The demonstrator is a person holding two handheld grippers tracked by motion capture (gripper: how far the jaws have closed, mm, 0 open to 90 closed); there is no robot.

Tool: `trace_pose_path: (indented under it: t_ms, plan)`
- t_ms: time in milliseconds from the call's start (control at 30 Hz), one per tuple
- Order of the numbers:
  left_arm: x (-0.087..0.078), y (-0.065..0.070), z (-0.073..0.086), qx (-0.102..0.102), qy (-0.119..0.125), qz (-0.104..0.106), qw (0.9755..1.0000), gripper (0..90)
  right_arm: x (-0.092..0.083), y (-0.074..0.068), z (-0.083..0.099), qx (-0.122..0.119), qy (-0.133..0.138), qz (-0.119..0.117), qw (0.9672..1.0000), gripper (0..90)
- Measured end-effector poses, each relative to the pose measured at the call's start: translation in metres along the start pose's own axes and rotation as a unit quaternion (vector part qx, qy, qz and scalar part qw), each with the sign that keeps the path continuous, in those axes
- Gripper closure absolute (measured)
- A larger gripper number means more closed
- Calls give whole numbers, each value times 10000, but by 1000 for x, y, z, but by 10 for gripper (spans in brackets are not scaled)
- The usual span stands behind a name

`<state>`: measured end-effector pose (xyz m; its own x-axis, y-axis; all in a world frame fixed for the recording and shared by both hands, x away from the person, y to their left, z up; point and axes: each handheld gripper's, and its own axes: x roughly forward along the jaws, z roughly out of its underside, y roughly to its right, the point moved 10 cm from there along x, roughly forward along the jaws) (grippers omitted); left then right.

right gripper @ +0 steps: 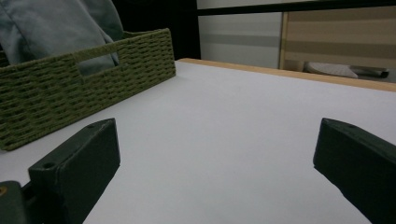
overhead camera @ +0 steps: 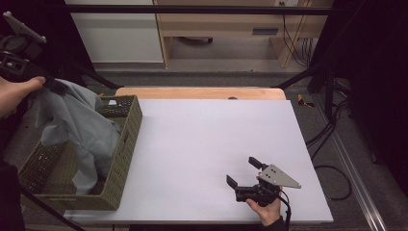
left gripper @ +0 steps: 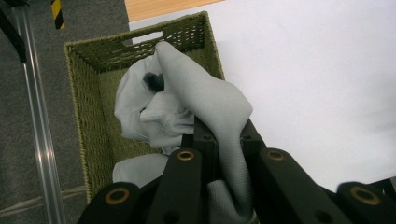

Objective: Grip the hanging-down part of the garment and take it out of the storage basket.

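A white table seen from above, with a person's hands coming in from the near edge and the left side. At the table's left edge stands an olive woven basket, long and rectangular, with a handle slot in its end walls. A pale grey cloth hangs out of the basket, drawn up above its left rim while its lower folds lie inside on the basket floor. The left gripper is held high above the basket's far left corner, and its jaws are pressed together, pinching a fold of the cloth; the view along that gripper shows the fabric squeezed between the black jaws and draping down into the basket below. The right gripper rests low over the table near the near edge, towards the right corner, held in a hand, well apart from the basket. Its jaws are spread wide with nothing between them, and they point across the bare tabletop towards the basket's long side
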<state>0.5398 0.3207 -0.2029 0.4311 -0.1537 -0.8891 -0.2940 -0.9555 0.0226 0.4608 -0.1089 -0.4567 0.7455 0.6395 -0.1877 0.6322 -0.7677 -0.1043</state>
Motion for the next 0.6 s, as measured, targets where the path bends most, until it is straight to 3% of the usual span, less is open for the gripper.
trace_pose_path:
  t_ms: [267, 400, 433, 467, 600]
  plan:
    - [7, 8, -3, 84, -149, 9, 9999, 825, 28, -35, -22, -104, 14, -439, 9990, 9]
    - [10, 10, -5, 98, -206, 13, 9997, 826, 47, -58, -33, -175, 24, -717, 9973, 10]
    - [11, 10, -5, 106, -214, 1, 9997, 826, 58, -70, -39, -196, 44, -833, 9963, 11]
    - [11, 10, -5, 114, -218, 3, 9997, 826, 58, -70, -39, -196, 44, -833, 9963, 11]
    - [12, 11, -5, 135, -254, -20, 9996, 826, 79, -92, -48, -201, 68, -1072, 9940, 15]
